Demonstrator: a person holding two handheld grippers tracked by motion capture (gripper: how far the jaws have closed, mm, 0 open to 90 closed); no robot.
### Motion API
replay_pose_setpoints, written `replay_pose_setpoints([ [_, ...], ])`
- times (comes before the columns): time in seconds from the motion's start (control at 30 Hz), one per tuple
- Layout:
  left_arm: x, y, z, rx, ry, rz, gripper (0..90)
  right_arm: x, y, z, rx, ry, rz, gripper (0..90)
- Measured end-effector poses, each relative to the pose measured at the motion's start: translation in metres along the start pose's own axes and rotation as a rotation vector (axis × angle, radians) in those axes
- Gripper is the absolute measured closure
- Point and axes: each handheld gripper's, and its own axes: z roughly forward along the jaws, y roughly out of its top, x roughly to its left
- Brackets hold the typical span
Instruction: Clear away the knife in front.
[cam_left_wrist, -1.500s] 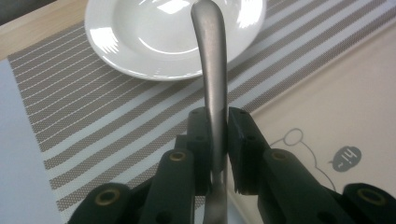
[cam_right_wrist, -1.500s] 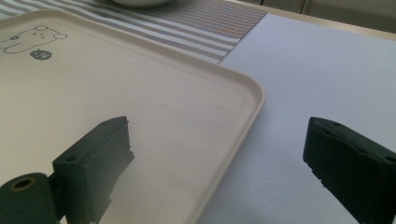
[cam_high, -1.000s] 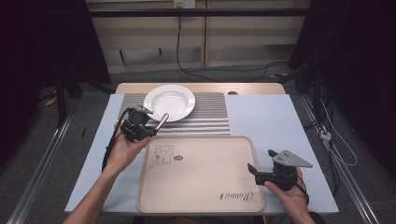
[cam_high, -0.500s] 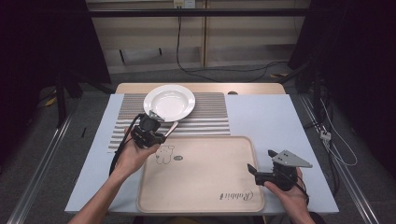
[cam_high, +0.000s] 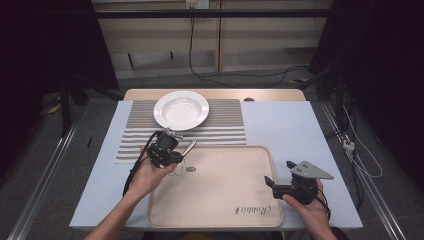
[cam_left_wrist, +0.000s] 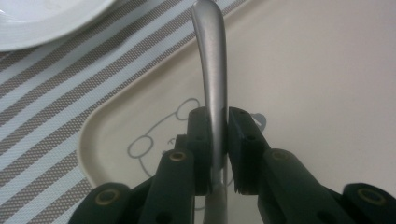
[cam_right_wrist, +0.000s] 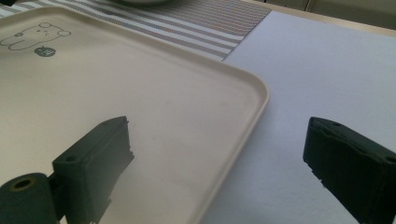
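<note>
My left gripper (cam_high: 172, 150) is shut on a silver metal utensil (cam_high: 189, 147), and its handle sticks out past the jaws toward the far right. It hovers over the far left corner of the beige tray (cam_high: 220, 200), beside the bear drawing (cam_left_wrist: 154, 140). In the left gripper view the pads (cam_left_wrist: 198, 140) press both sides of the utensil's handle (cam_left_wrist: 212, 70); its other end is hidden below the jaws. My right gripper (cam_high: 270, 181) is held at the tray's right edge with its jaws wide open (cam_right_wrist: 219, 144) and nothing between them.
A white plate (cam_high: 181, 110) rests on a striped placemat (cam_high: 225, 125) behind the tray. Pale blue table cover (cam_high: 300, 130) lies bare to the right. Cables trail on the floor beyond the table's far edge.
My left hand has carried the utensil rightward and nearer, from above the placemat down to the tray's far left corner. The right hand has kept still.
</note>
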Motion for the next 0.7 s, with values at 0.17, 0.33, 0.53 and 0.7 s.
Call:
replay_pose_setpoints([
  [0.17, -0.007, -0.001, 0.01, 0.019, -0.012, 0.016, 79.9, 0.0, 0.0, 0.0, 0.002, -0.001, 0.001, 8.0],
  [0.33, -0.009, -0.003, 0.019, 0.043, -0.009, 0.001, 79.9, 0.0, 0.0, 0.0, 0.001, 0.001, 0.0, 8.0],
  [0.53, -0.009, -0.006, 0.022, 0.054, -0.011, -0.017, 80.0, 0.0, 0.0, 0.0, 0.004, 0.004, -0.001, 8.0],
  [0.7, -0.013, -0.008, 0.024, 0.061, -0.008, -0.017, 79.9, 0.0, 0.0, 0.0, 0.002, 0.006, -0.001, 8.0],
])
